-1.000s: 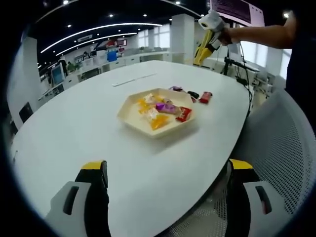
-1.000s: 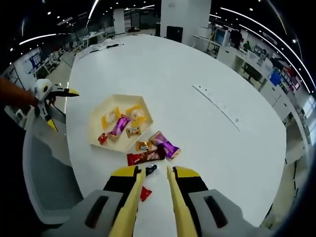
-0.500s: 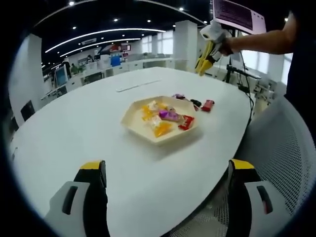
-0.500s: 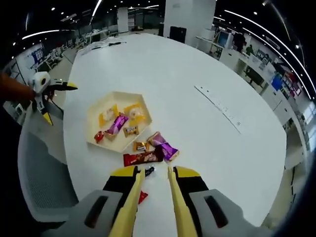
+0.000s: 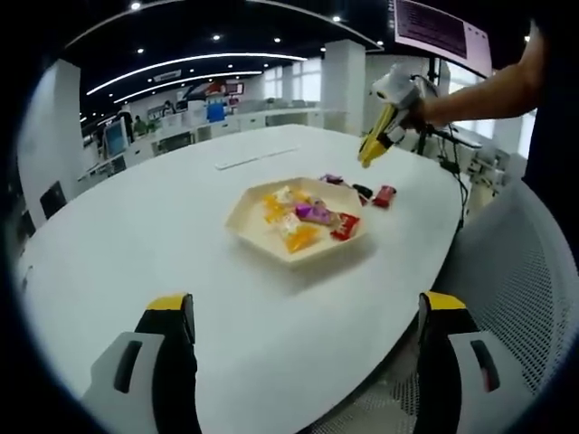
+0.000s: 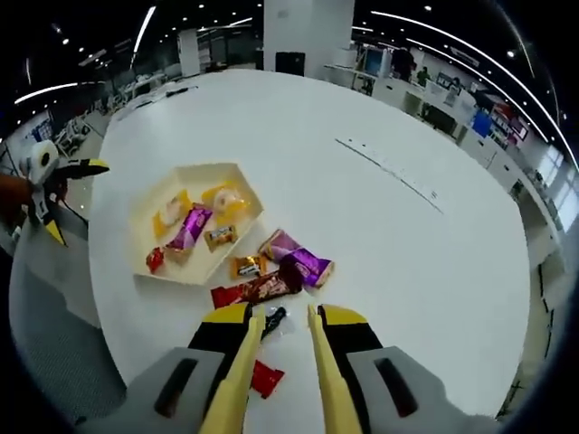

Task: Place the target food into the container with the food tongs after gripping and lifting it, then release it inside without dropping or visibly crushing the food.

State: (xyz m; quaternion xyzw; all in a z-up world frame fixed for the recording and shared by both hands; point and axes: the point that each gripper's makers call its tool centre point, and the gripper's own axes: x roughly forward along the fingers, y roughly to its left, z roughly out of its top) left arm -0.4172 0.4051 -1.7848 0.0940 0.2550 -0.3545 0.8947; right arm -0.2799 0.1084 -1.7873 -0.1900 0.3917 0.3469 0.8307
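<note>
The right gripper (image 6: pixel 280 334), whose yellow tong blades run forward from its jaws, hovers over the near edge of the white counter (image 6: pixel 380 108) with the blades a narrow gap apart and nothing between them. Just ahead of the tips lies a small black-wrapped candy (image 6: pixel 274 318), almost on the blades' line and a little toward the left blade; a small red candy (image 6: pixel 266 378) sits closer to the counter edge, partly under the left blade. Beyond the black one a scatter of wrapped snacks lies loose on the counter: a long dark-red bar (image 6: pixel 253 290) set crosswise to the blades, a purple packet (image 6: pixel 308 267), a pinkish packet (image 6: pixel 279 242) and a small orange candy (image 6: pixel 245 266). Which of these is the target I cannot tell; the black candy is nearest to the tips. The hexagonal cream tray (image 6: pixel 145 212), already holding several wrapped pieces, stands farther in from the edge and off to the left of the blades' line, so a lifted piece would have to travel forward and leftward to reach it. In the left gripper view the left gripper (image 5: pixel 303 362) is held well back at the counter's opposite near edge, jaws wide apart and empty, with the tray (image 5: pixel 249 226) well ahead of it; the right gripper (image 5: pixel 375 149) hangs beyond the tray, much nearer the loose snacks, so I judge the pick falls to the right hand.
</note>
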